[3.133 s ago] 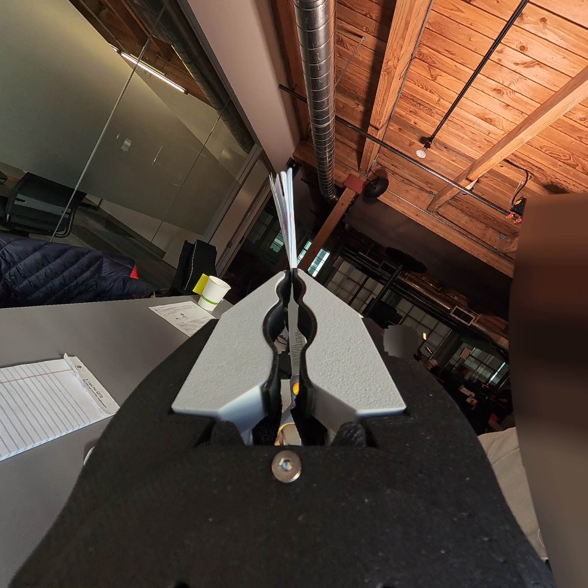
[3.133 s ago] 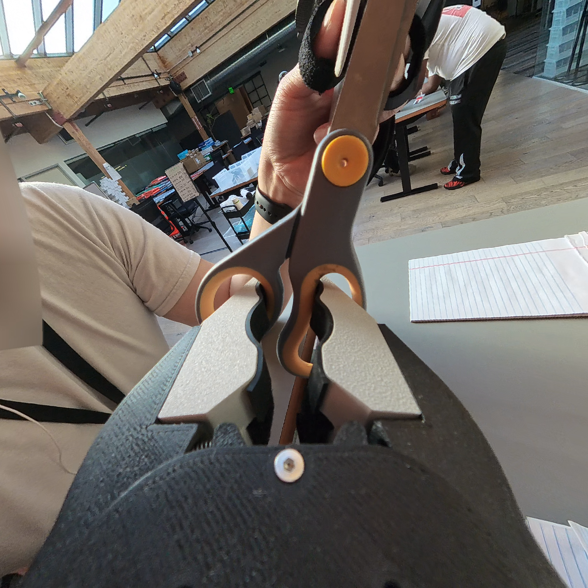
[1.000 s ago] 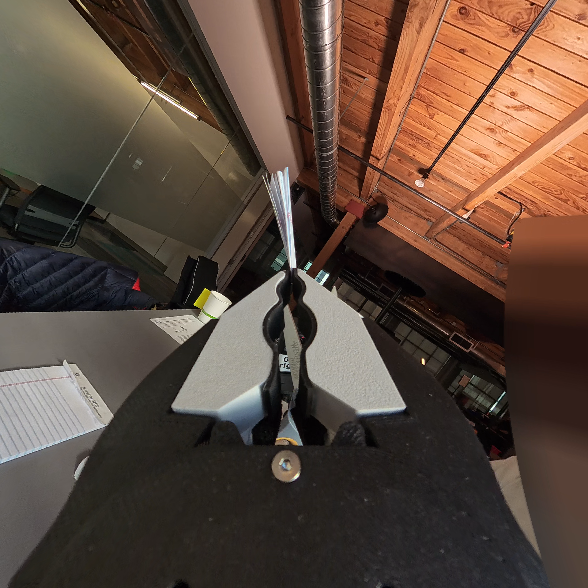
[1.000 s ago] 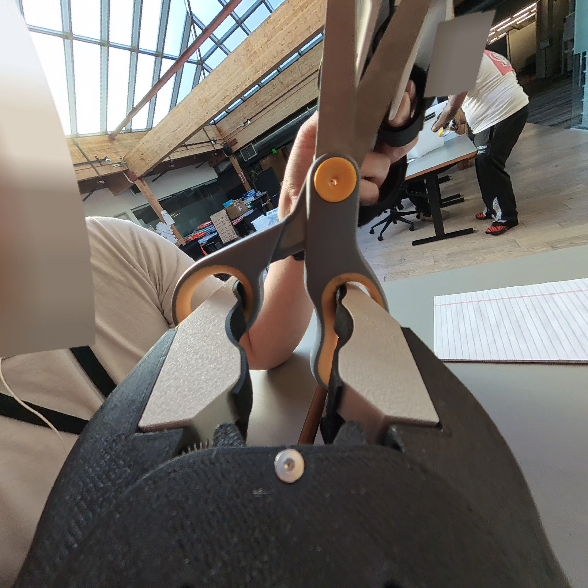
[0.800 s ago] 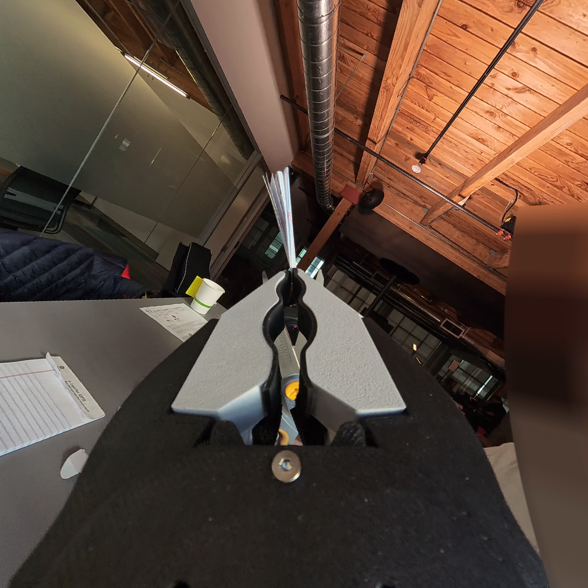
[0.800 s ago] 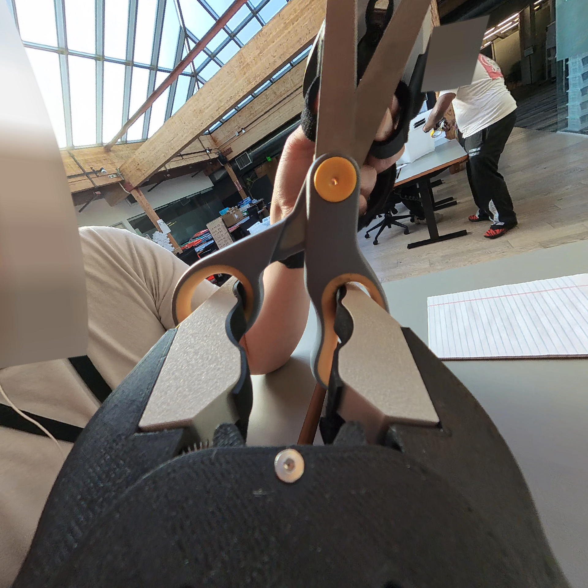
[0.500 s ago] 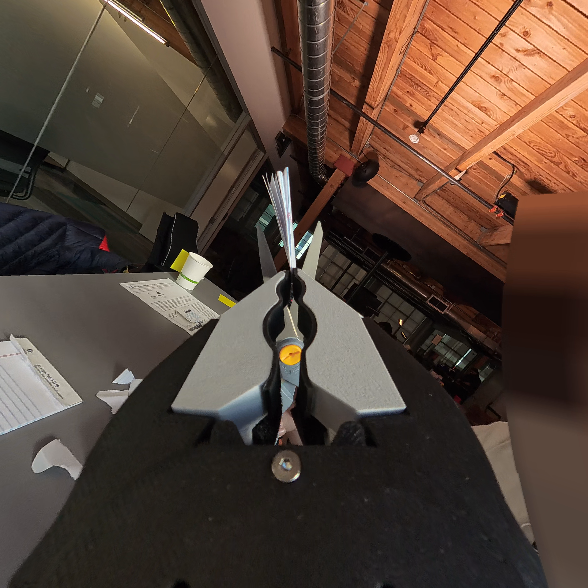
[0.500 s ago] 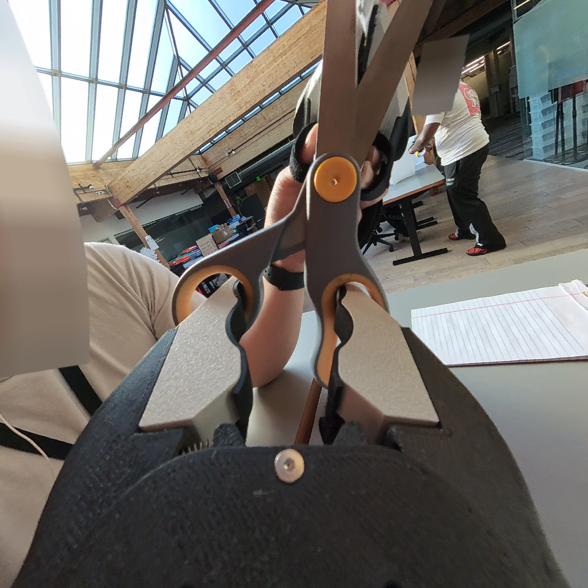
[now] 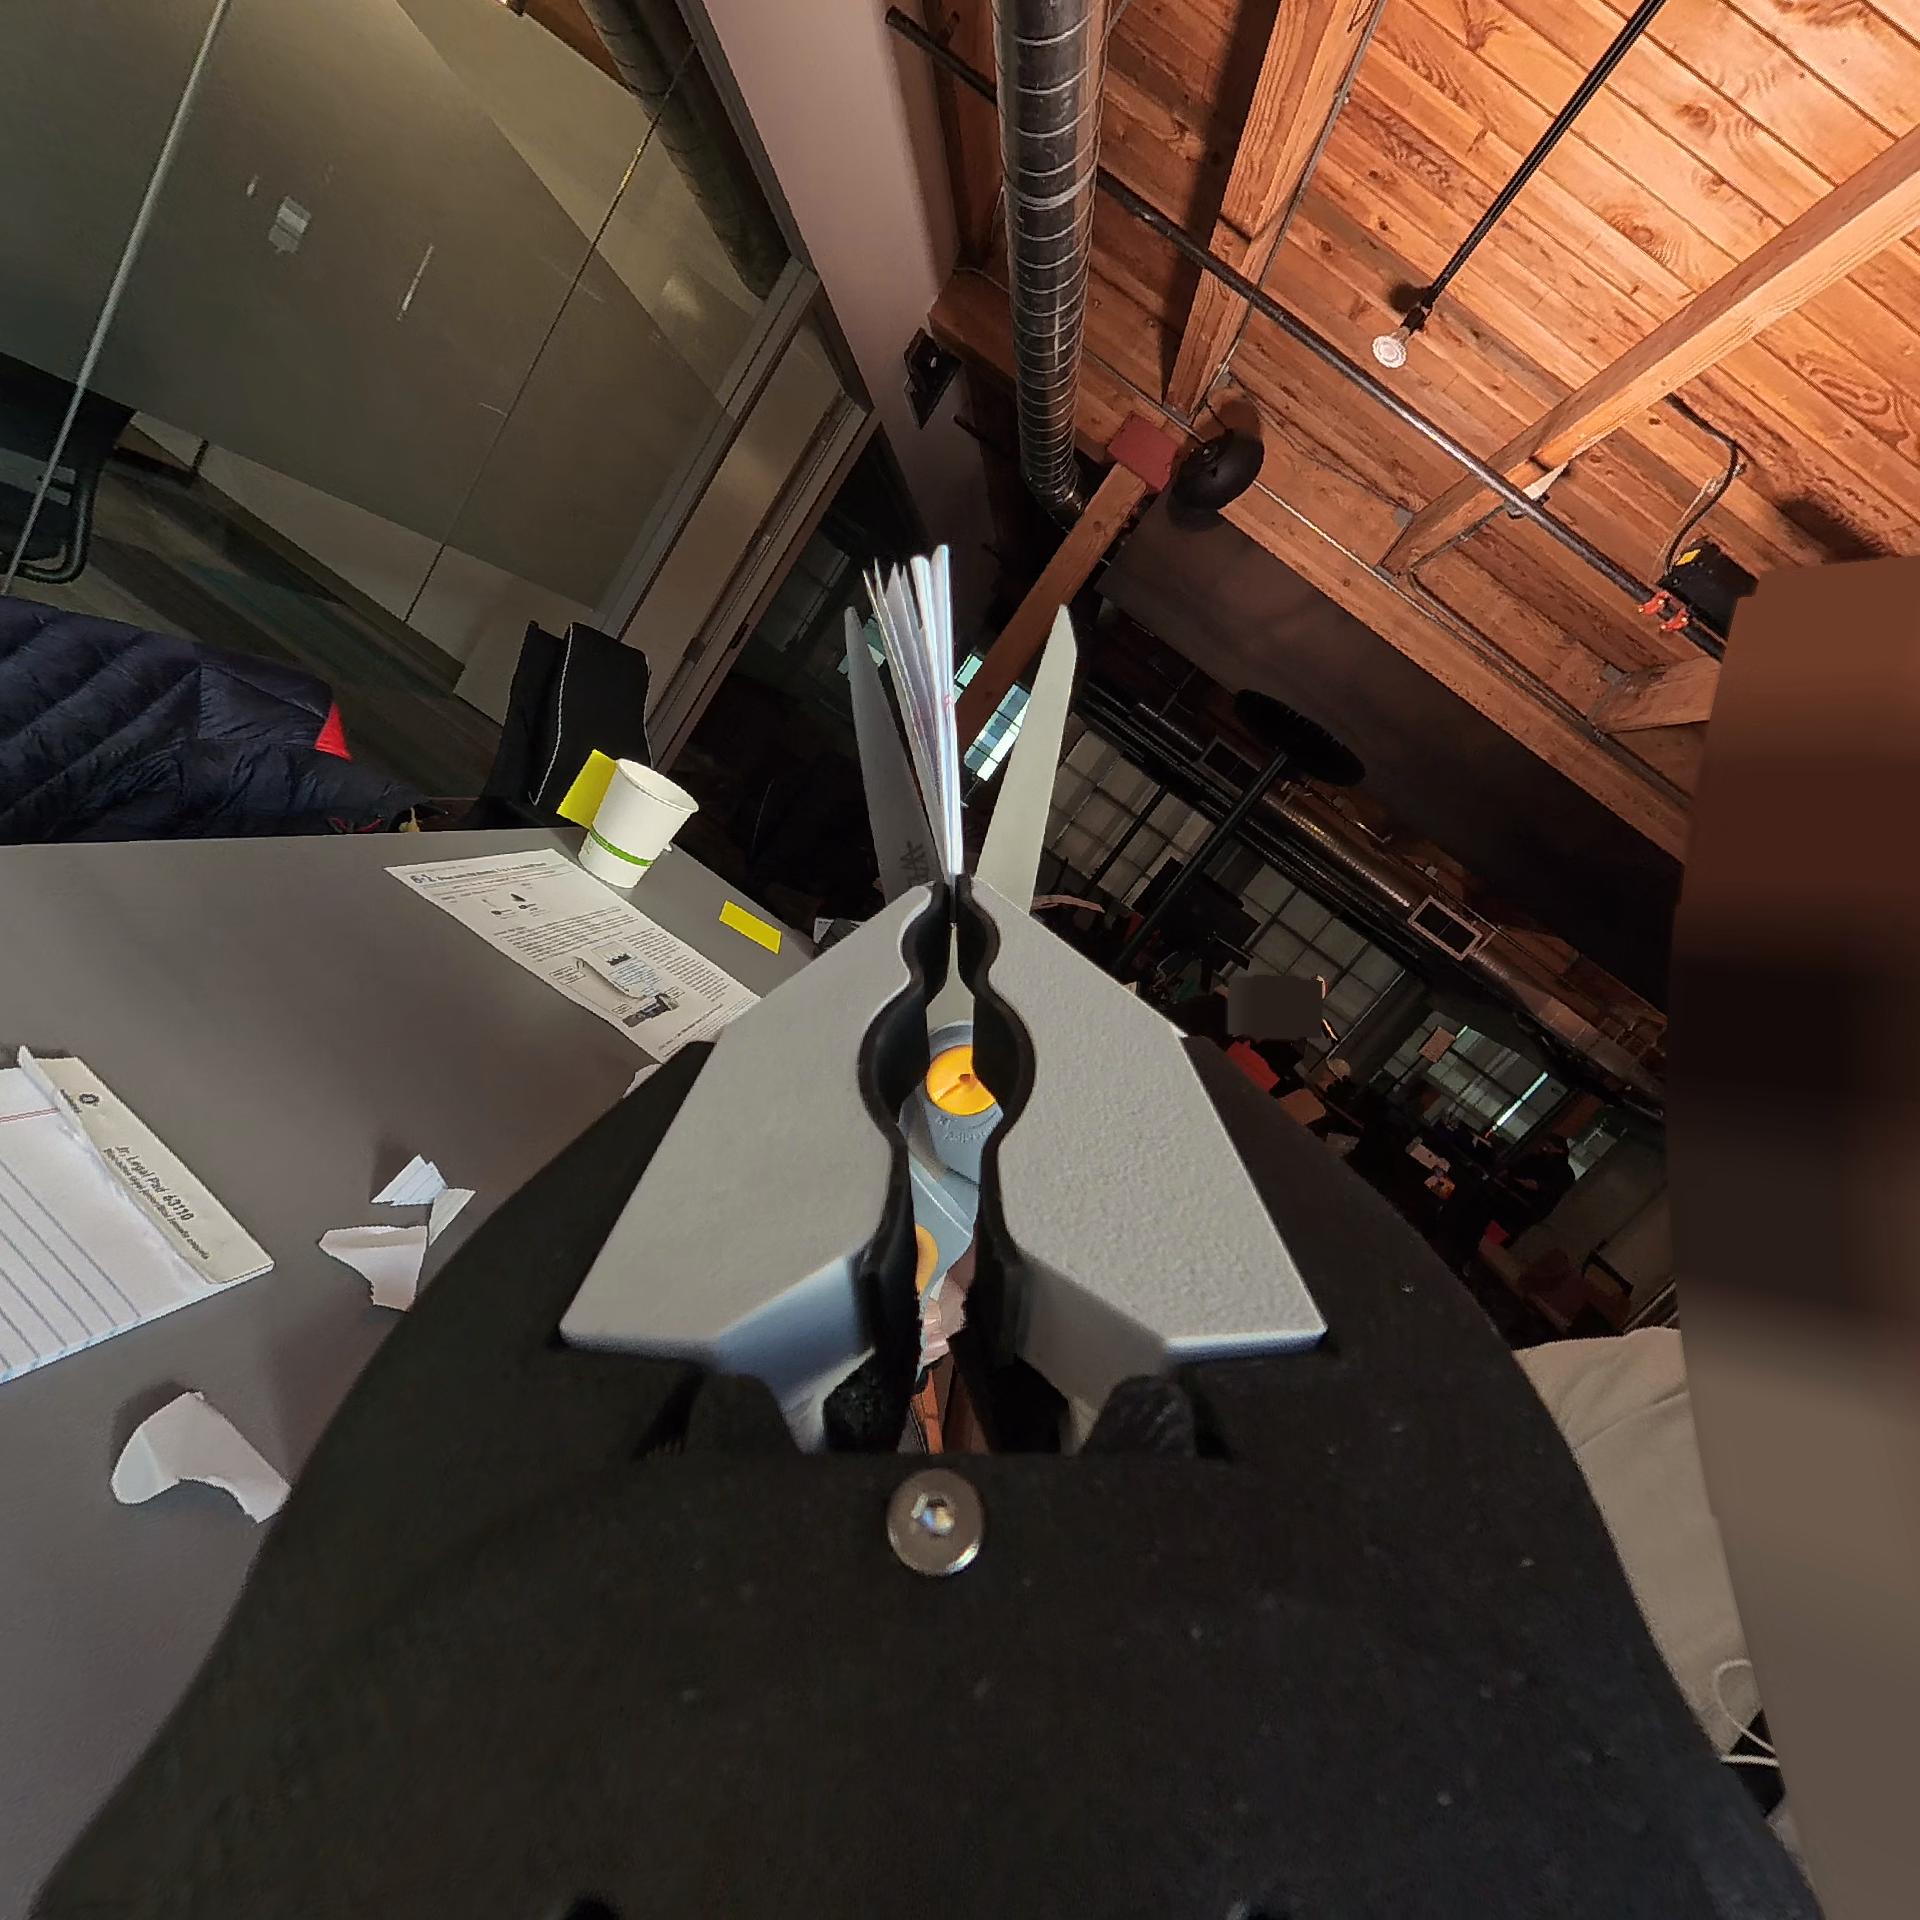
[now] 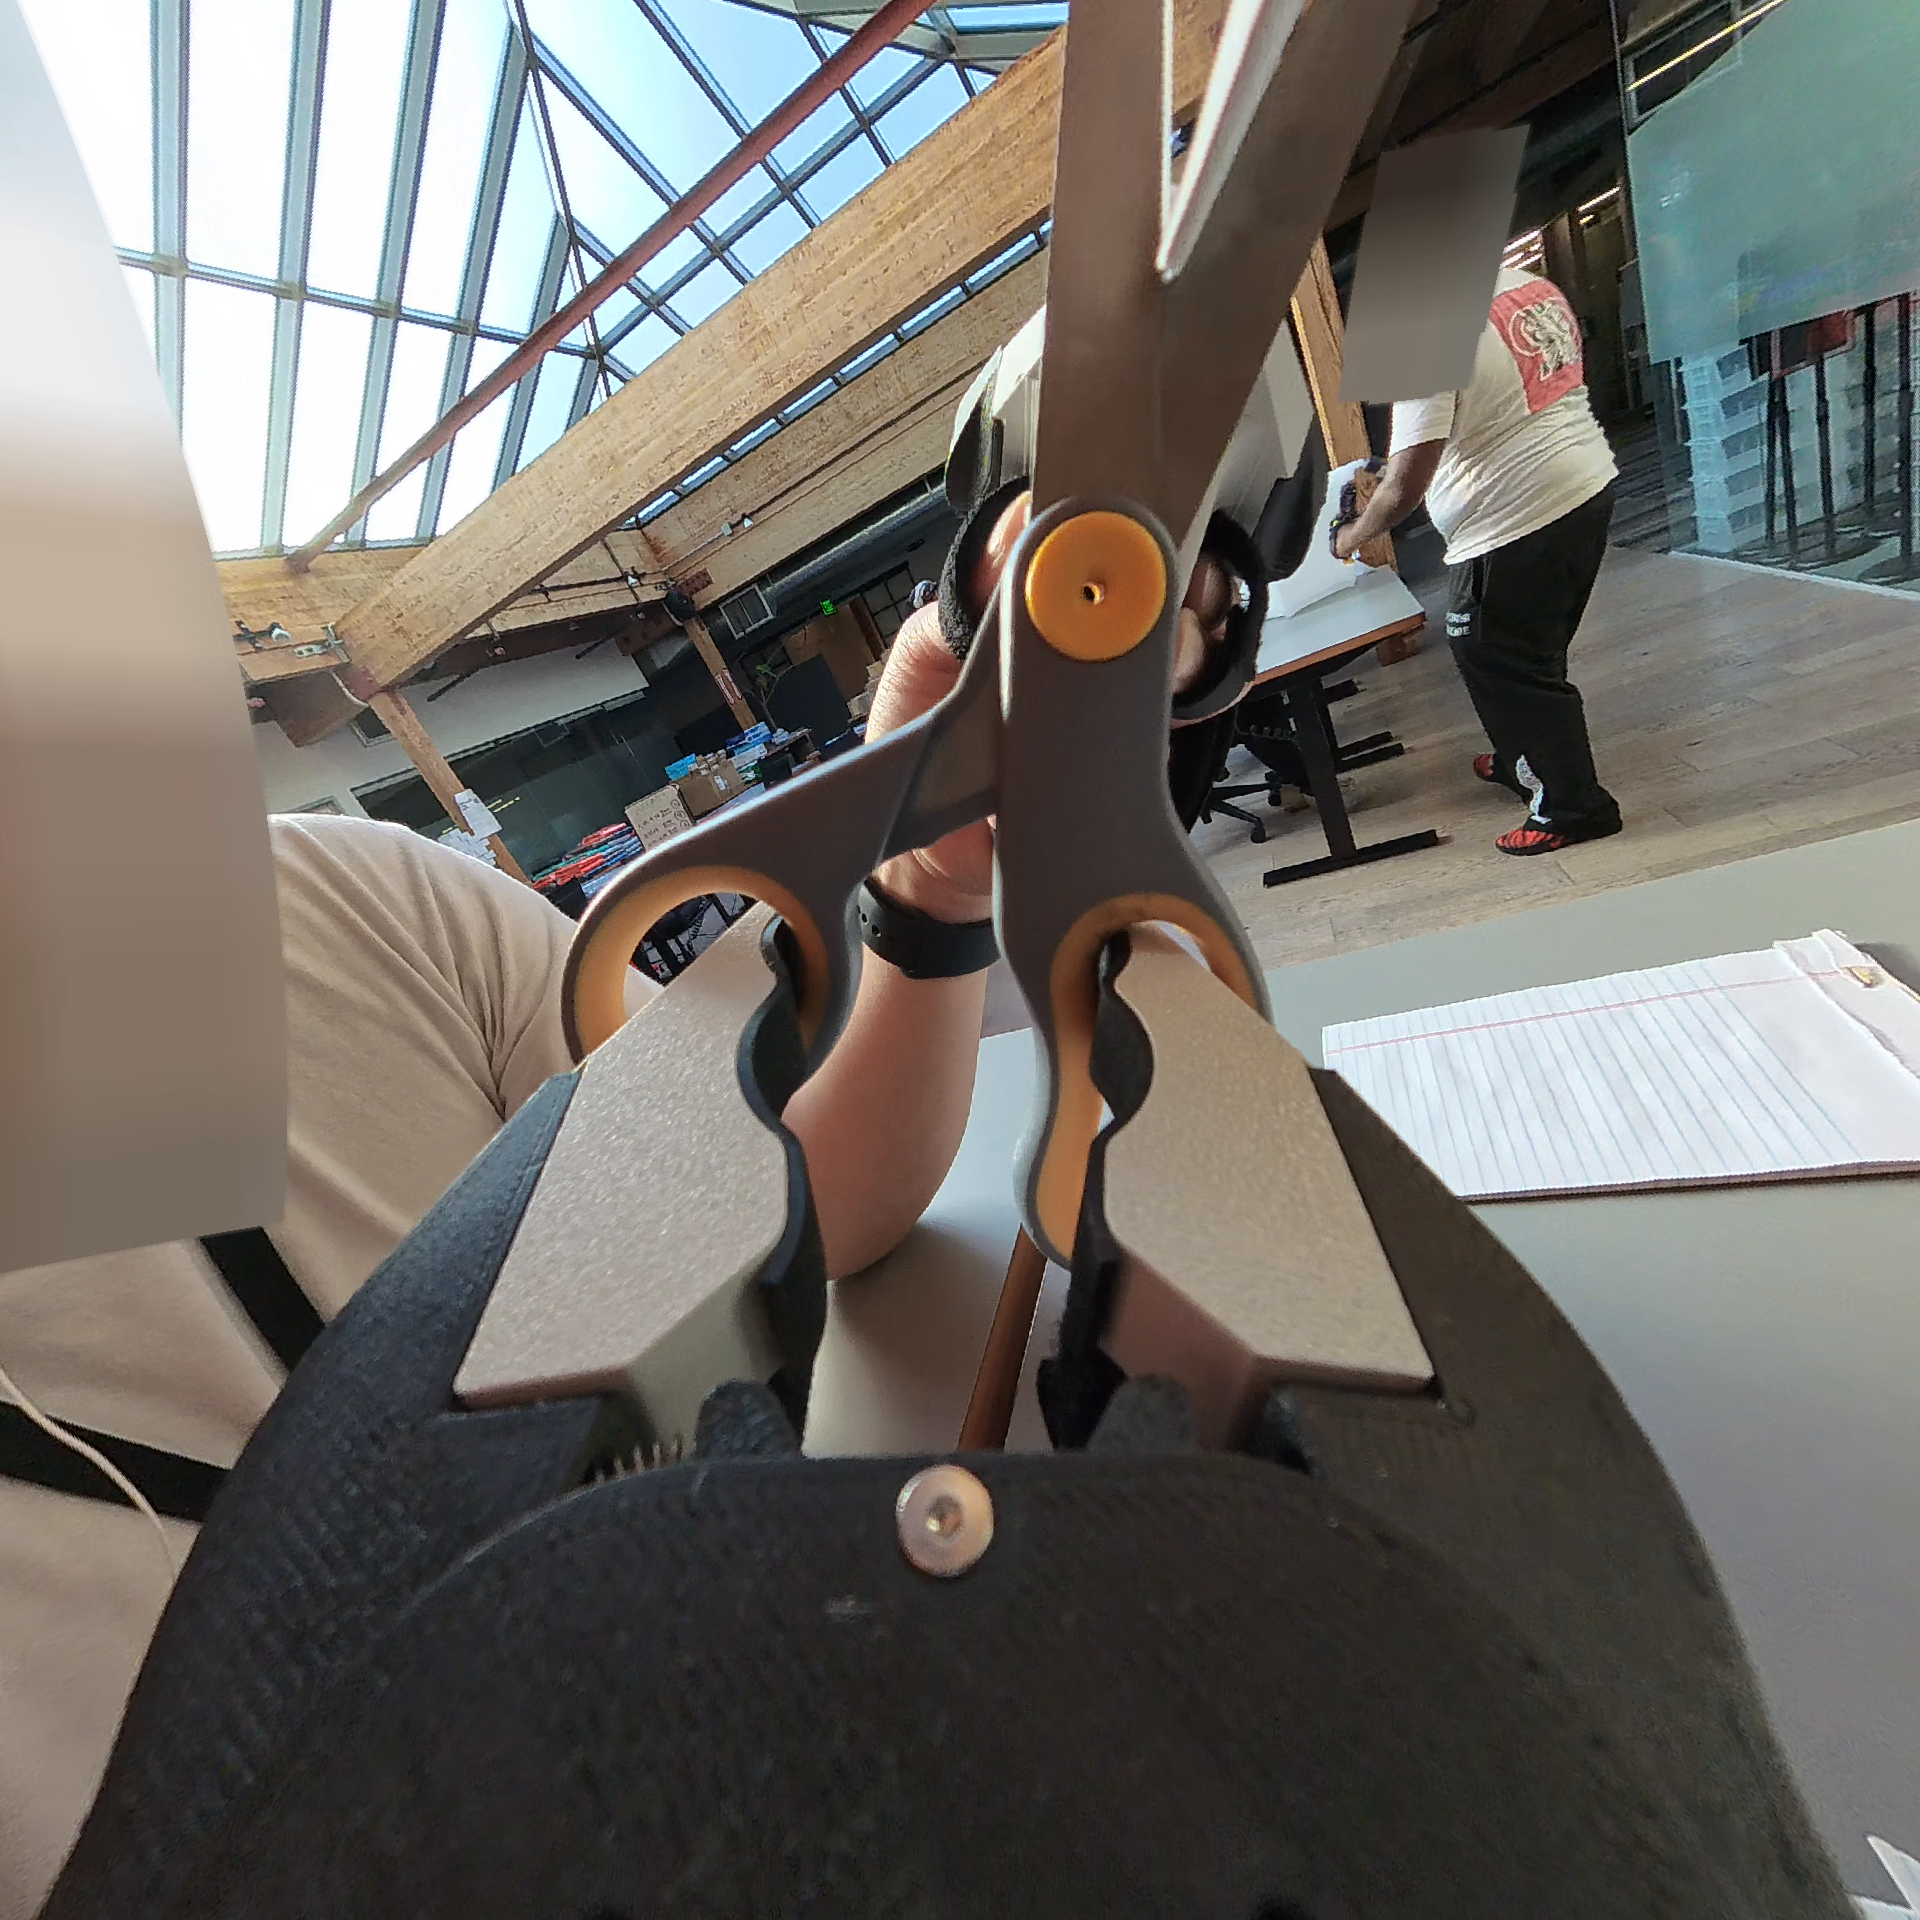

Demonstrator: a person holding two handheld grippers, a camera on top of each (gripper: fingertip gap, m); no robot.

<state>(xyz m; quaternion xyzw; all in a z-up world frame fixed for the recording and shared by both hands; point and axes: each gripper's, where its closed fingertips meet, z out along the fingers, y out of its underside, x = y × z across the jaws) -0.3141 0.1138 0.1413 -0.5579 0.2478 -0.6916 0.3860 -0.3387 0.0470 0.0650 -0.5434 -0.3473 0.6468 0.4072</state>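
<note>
A warm plank ceiling with timber beams [image 9: 1299, 156] carries a ribbed metal duct [image 9: 1044, 260]. Frosted glass partitions [image 9: 364, 312] line one side; a glazed skylight [image 10: 416, 260] brightens the pale wood floor [image 10: 1714, 707].

Above the right gripper's [image 10: 945, 1023] jaws, the scissors' [image 10: 1081, 748] blades run off the top edge, tips unseen. The folded paper [image 10: 1236, 114] between those blades is cut off there too. The hand [image 10: 935, 717] beyond the pivot is mostly hidden by the scissors. Right of those jaws, the lined pad [image 10: 1621, 1081] leaves the frame. Left of the left gripper's [image 9: 952, 894] jaws, another pad [image 9: 94, 1236] is cropped.
</note>
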